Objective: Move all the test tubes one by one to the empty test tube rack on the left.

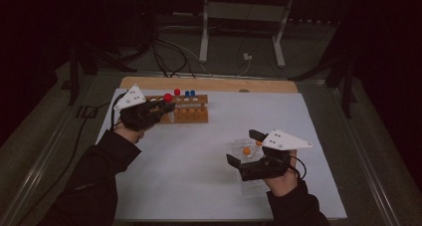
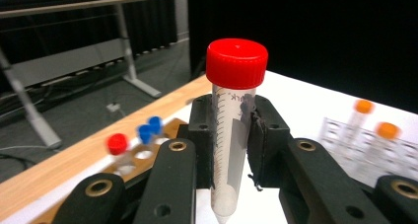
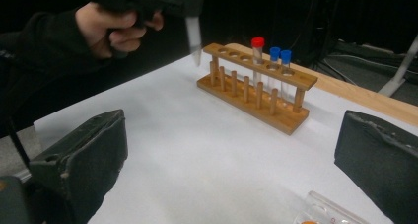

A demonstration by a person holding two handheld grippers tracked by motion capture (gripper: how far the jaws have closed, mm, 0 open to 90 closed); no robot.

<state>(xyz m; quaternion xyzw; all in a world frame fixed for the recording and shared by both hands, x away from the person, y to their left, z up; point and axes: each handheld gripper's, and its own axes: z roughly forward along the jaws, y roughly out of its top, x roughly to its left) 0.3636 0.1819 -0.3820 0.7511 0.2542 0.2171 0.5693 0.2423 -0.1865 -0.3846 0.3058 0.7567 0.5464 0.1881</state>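
Note:
My left gripper (image 2: 231, 140) is shut on a clear tube with a red cap (image 2: 231, 130), held upright with its pointed tip down. In the high view this gripper (image 1: 164, 109) hovers at the left end of the wooden rack (image 1: 191, 111). From the right gripper view the held tube (image 3: 193, 36) hangs just off the rack's (image 3: 256, 100) near end. One red-capped tube (image 3: 257, 61) and two blue-capped tubes (image 3: 280, 66) stand in the rack. My right gripper (image 1: 244, 147) is open, its jaws wide around the clear plastic rack (image 1: 249, 159) with orange-capped tubes (image 1: 246, 150).
The white mat (image 1: 199, 156) lies on a wooden table whose far edge (image 1: 209, 84) shows bare. Behind the table stand a desk's metal legs (image 1: 204, 32) and cables on the floor. The person's dark sleeves come in from the bottom.

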